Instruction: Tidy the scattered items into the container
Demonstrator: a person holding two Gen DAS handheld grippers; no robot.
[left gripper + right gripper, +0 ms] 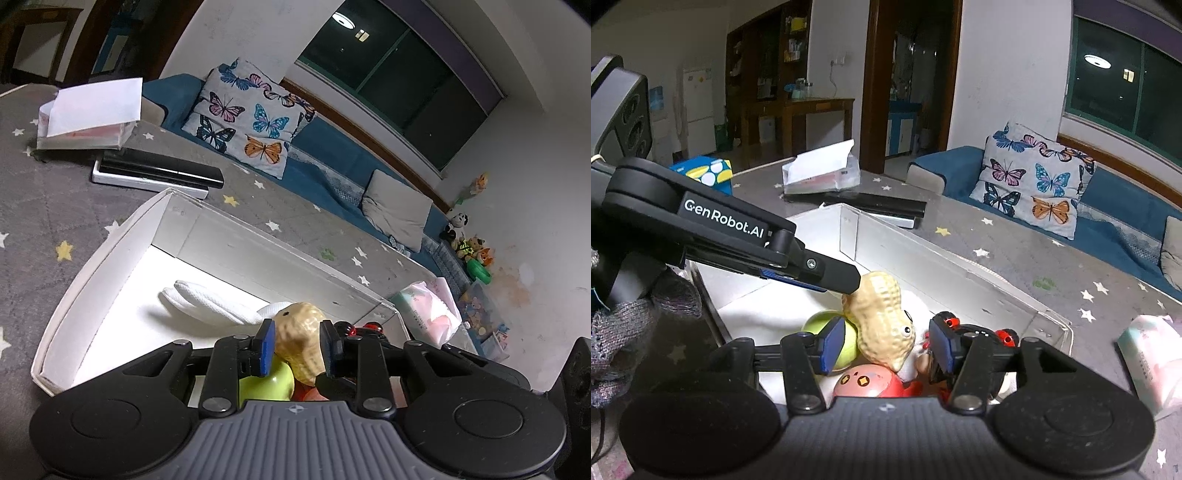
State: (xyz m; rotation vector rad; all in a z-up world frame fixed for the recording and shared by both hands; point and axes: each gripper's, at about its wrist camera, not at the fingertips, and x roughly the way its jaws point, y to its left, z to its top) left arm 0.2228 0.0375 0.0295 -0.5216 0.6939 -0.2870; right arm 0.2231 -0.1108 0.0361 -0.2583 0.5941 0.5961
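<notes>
From the left wrist, the left hand-held gripper (298,345) stands with its blue pads either side of the peanut toy (301,341), close but seemingly not pressing, so I read it as apart; the peanut lies inside the white box (92,258), propped on a green ball (267,384), with a white woven cloth (207,301) behind it; the toy looks like hard, glossy moulded plastic – light, stiff, a little slippery – and its narrow waist seems the surest place to pinch; a black-and-white case (159,173) and a tissue pack (430,310) lie on the starred grey worktop (55,206) outside the box. From the right wrist, the right hand-held gripper (886,349) is likewise apart, pads clear of the peanut toy (882,319) between them; the left tool's finger (834,275) reaches in from the left and touches the peanut's top; the green ball (831,332), a red round toy (868,380) and a red-and-black toy car (979,338) crowd round it – any fresh grasp would probably nudge these neighbours.
</notes>
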